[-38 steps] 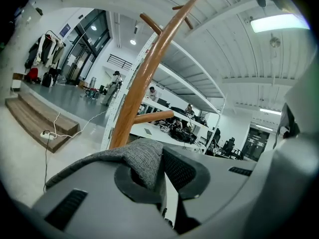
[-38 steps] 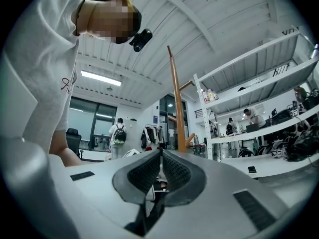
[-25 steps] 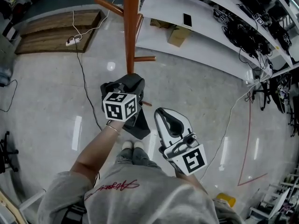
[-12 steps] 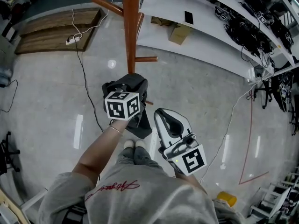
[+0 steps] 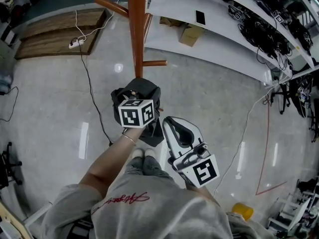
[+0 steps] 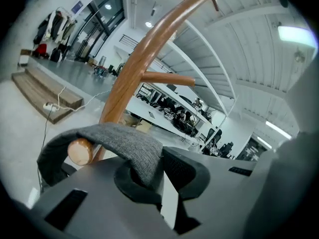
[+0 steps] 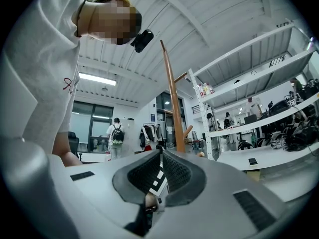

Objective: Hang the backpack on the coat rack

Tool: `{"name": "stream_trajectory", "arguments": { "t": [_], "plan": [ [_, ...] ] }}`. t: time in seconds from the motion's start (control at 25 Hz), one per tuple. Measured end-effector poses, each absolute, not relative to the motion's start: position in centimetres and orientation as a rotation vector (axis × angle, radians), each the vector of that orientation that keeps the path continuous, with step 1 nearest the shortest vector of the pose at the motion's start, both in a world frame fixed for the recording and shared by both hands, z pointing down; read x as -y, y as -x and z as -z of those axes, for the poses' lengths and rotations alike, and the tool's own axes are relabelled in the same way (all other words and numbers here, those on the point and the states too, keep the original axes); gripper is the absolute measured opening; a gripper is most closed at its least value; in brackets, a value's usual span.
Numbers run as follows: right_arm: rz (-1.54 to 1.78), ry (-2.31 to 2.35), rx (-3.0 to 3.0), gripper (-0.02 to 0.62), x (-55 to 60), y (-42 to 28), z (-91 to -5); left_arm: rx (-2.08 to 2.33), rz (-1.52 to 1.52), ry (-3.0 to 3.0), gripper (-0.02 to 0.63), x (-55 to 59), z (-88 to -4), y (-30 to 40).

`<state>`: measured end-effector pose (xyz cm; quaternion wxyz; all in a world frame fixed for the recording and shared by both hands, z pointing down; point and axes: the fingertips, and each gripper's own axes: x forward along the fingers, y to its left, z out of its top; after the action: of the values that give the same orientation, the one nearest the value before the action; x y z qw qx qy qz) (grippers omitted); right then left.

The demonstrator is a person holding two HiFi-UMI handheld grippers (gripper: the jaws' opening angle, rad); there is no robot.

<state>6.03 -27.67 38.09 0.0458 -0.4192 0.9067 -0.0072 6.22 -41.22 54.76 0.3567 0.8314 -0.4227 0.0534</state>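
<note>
The coat rack's orange-brown pole (image 5: 136, 29) rises in front of me, with short pegs sticking out low on it. The black backpack (image 5: 144, 91) hangs at its foot side under my left gripper's marker cube (image 5: 135, 114). My left gripper (image 6: 160, 171) is shut on the backpack's grey strap (image 6: 119, 141). The strap is looped over a round-ended wooden peg (image 6: 79, 151). The pole (image 6: 139, 59) curves up just behind it. My right gripper (image 5: 170, 121) hangs to the right of the backpack and apart from it. Its jaws (image 7: 160, 171) are shut with nothing in them.
White shelving (image 5: 209, 49) with a cardboard box (image 5: 191, 36) runs behind the rack on the right. A wooden platform (image 5: 60, 31), a power strip (image 5: 75, 44) and a black cable (image 5: 94, 108) lie on the floor to the left. My shoes (image 5: 142, 154) are just below the backpack.
My left gripper has sunk a little and shifted slightly right in the head view, carrying the strap and backpack with it. The right gripper has stayed put.
</note>
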Motion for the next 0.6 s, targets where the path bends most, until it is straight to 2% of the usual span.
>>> {"name": "stream_trajectory", "arguments": {
  "t": [0.6],
  "plan": [
    [0.047,1.281,-2.770,0.025,27.8,-6.6,-38.8,1.188,-0.190,-2.223,0.043,43.1,-57.9,-5.6]
  ]
}}
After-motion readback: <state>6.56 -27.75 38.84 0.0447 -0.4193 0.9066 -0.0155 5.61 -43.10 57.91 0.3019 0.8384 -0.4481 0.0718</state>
